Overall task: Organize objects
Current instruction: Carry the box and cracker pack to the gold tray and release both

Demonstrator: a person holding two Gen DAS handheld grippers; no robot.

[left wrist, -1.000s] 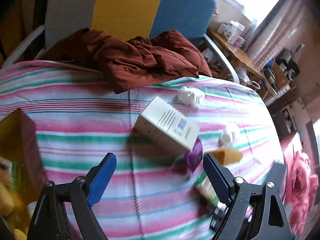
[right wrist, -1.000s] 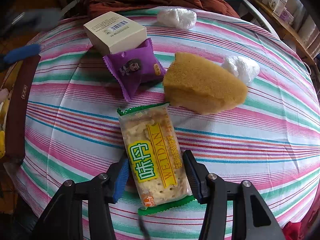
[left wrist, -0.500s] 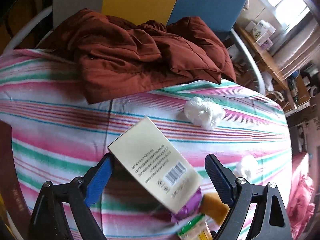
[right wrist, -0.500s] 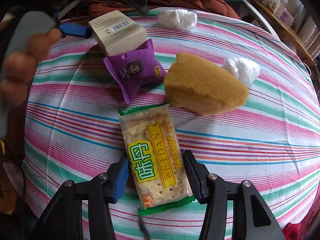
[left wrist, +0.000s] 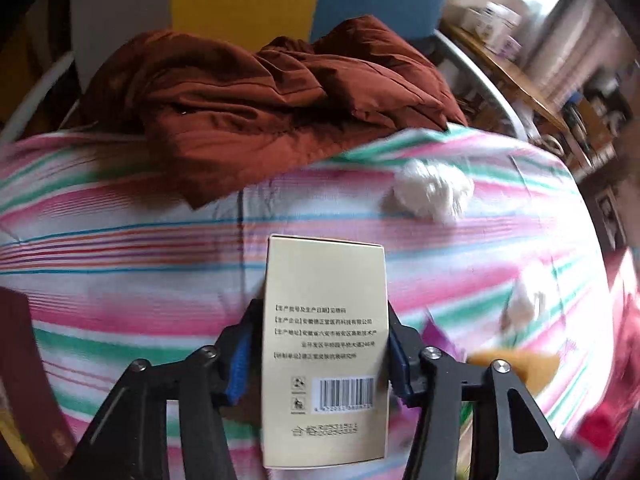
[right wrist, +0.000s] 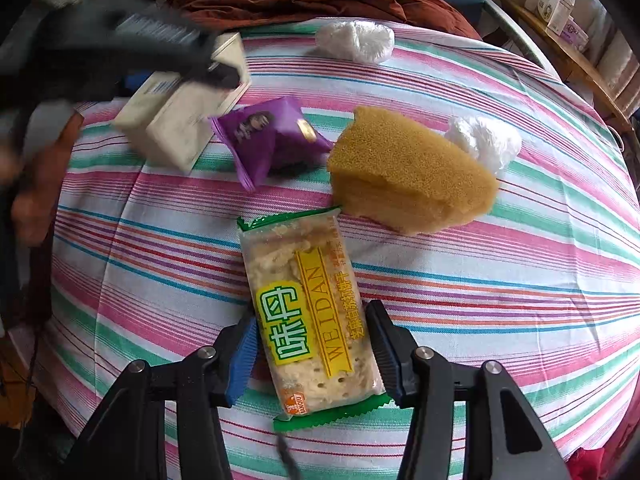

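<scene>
Cream carton (left wrist: 325, 344) with barcode and printed text sits between the pads of the left gripper (left wrist: 318, 350); the jaws have just been closing and now press both long sides, carton above the striped tablecloth (left wrist: 120, 248). In the right wrist view the carton appears tilted beside a purple snack packet (right wrist: 272, 136). Right gripper (right wrist: 312, 344) has its jaws partly closed against a cracker packet (right wrist: 308, 312) lying on the cloth. A yellow sponge (right wrist: 408, 172) lies near, touching a white wad (right wrist: 484, 140); a second wad (right wrist: 354, 42) lies farther back, near a rust-brown garment (left wrist: 256, 108).
</scene>
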